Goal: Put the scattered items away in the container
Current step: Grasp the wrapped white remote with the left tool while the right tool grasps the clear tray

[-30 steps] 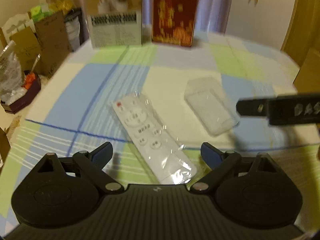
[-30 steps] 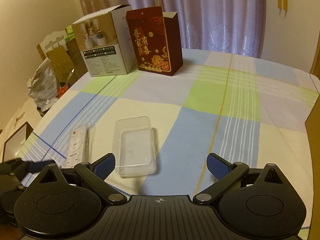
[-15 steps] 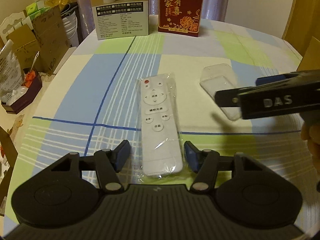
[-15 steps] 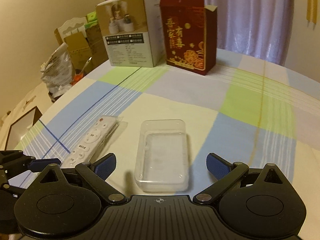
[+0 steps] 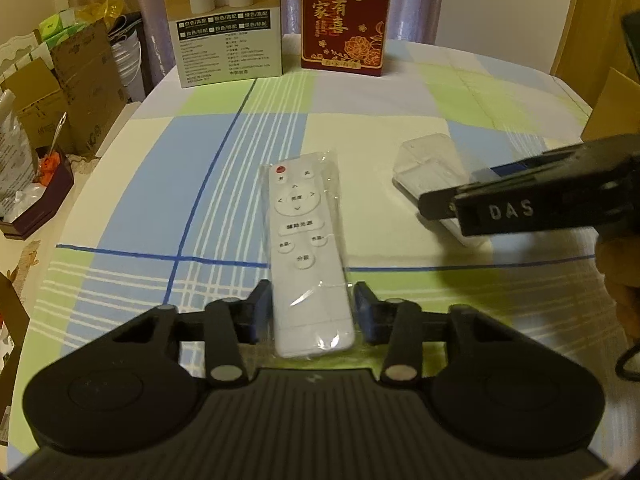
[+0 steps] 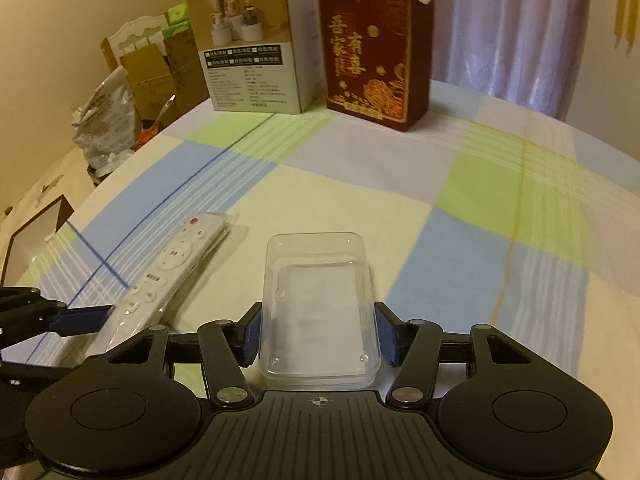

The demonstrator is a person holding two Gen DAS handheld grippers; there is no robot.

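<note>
A white remote (image 5: 304,232) in a clear plastic wrap lies lengthwise on the checked tablecloth (image 5: 160,184). My left gripper (image 5: 314,316) is shut on its near end, with a blue pad pressed against each long side. To the right sits a clear plastic container (image 5: 428,160), open side up. In the right wrist view this container (image 6: 316,296) sits between the pads of my right gripper (image 6: 320,336), which is shut on its near half. The remote (image 6: 172,264) lies to its left, with a blue finger (image 6: 80,320) of the left gripper against it.
A white product box (image 5: 228,40) and a red gift box (image 5: 346,20) stand at the table's far edge. Cardboard boxes and bags (image 5: 60,100) crowd the floor off the left edge. A hand (image 5: 620,280) holds the right gripper.
Both grippers moved forward and narrowed from wide open. The left one now clamps the remote's near end, and the right one now clamps the clear container.
</note>
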